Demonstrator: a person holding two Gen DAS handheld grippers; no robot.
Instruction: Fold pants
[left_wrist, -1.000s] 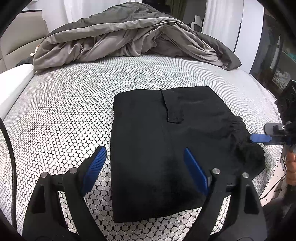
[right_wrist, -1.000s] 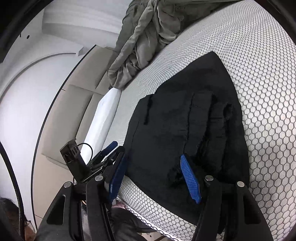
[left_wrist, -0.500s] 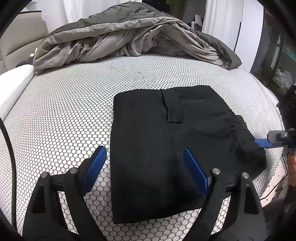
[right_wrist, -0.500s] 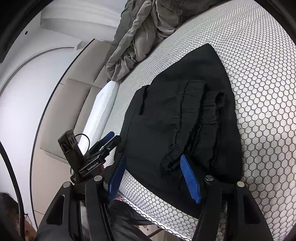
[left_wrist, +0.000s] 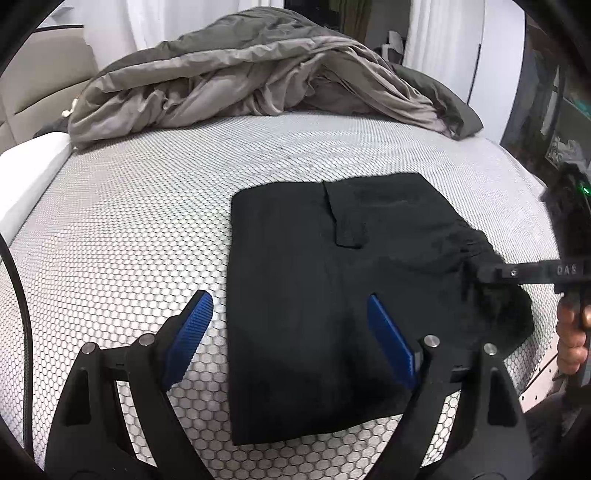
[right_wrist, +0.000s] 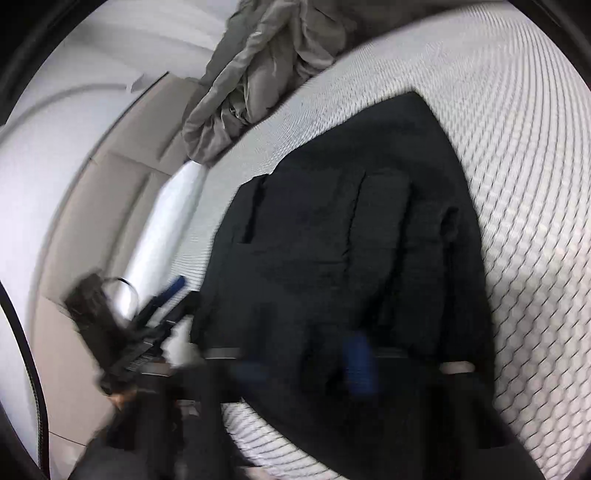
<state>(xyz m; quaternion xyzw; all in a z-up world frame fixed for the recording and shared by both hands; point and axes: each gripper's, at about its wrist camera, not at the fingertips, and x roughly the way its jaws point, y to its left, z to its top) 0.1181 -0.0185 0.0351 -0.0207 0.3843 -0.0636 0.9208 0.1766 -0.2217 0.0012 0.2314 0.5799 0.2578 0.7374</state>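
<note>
Black pants lay part-folded on bed, gathered waistband at bed's right edge. Right gripper jaws just snapped closed on waistband bunch. Left gripper hovered, jaws wide, empty, over near-left corner. Best: pinch all layers, lift low, carry across. Long axis ran near-to-far, waistband pointing right.

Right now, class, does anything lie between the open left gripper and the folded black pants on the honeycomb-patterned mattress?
Nothing visible. The left gripper hangs open directly over the folded black pants; the crumpled grey duvet lies far behind them.
</note>
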